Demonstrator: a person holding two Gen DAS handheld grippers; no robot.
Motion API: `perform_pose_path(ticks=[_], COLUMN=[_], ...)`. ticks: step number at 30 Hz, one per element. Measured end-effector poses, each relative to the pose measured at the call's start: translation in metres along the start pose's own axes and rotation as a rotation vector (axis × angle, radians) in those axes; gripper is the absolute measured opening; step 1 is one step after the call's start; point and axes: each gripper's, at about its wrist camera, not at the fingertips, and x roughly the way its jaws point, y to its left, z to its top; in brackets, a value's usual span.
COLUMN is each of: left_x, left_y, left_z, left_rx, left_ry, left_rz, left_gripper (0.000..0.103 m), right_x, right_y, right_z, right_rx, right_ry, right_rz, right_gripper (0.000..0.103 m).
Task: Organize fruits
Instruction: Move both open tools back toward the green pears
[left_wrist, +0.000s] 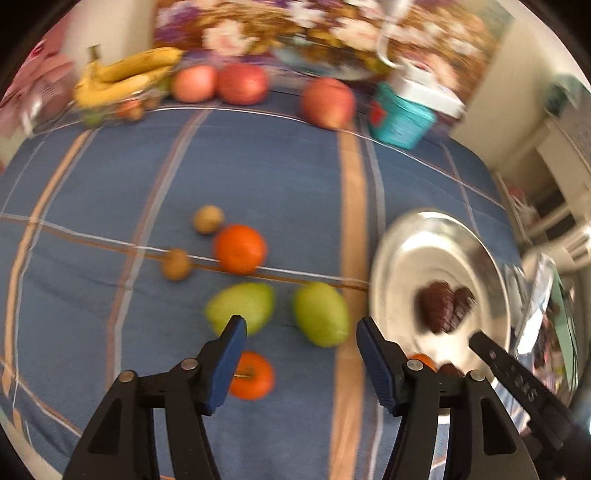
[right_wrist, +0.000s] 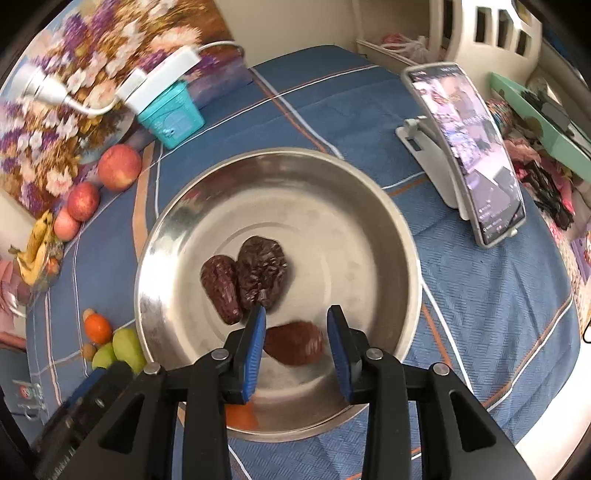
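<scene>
1. My right gripper hangs over the near part of the steel bowl, its blue pads spread apart with nothing pinched between them.
2. A blurred reddish-brown date lies in the gap between those pads; I cannot tell whether it rests on the bowl's floor or is touching either pad.
3. Two darker wrinkled dates sit side by side, touching, in the middle of the bowl, just beyond my right fingertips.
4. An orange fruit shows at the bowl's near rim, mostly hidden behind my right gripper's left finger.
5. My left gripper is wide open and empty, held above the blue plaid cloth to the left of the bowl.
6. Just beyond its pads lie two green mangoes, side by side; a tangerine lies under the left finger.
7. Farther out sits another tangerine with two small brown round fruits near it, one touching its far left side.
8. Along the far edge of the cloth stand three red apples, with a bunch of bananas at the far left.
9. A teal box with a white lid stands at the far side, by the floral cushion.
10. To the right of the bowl, a phone leans on a white stand.
</scene>
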Motion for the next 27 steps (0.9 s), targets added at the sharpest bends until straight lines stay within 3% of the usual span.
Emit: perform_pose_path(ticks=[7,14,16,18,20,22,23,24,27], left_x=[-0.014,-0.014,-0.011,-0.008,-0.004,-0.003,-0.002,-0.002,-0.002], left_y=[0.035,0.038,0.037,0.034,0.031,0.029,0.029,0.029,0.029], left_z=[0.010,0.011,0.011,0.011,0.010,0.009,0.008,0.008,0.008], left_rx=[-0.086,-0.087,-0.076,-0.060,-0.038,-0.018,-0.012,-0.009,-0.005], left_ry=[-0.055,-0.055,-0.043,-0.029,-0.025,-0.022,-0.022,-0.022,-0.024], left_rz=[0.038,0.050,0.057,0.085,0.122,0.142,0.149,0.152,0.158], left_gripper=[0.067,0.069,0.077,0.098,0.103,0.103,0.103,0.103,0.103], right_x=[-0.002,-0.007,-0.007,-0.006,-0.005,-0.004,-0.003,-0.002,0.000], right_y=[0.027,0.046,0.047,0.048,0.049,0.050,0.050,0.050,0.051], right_z=[-0.005,-0.012,-0.012,-0.012,-0.013,-0.013,-0.013,-0.013,-0.013], right_rx=[-0.107,-0.167,-0.167,-0.168,-0.172,-0.173,-0.172,-0.176,-0.195], right_ry=[-0.012,-0.026,-0.027,-0.029,-0.026,-0.028,-0.031,-0.037,-0.051], right_rz=[-0.006,0.011,0.012,0.013,0.011,0.008,0.001,-0.009,-0.035], right_gripper=[0.035,0.035,0.035,0.035,0.035,0.053,0.077,0.089,0.089])
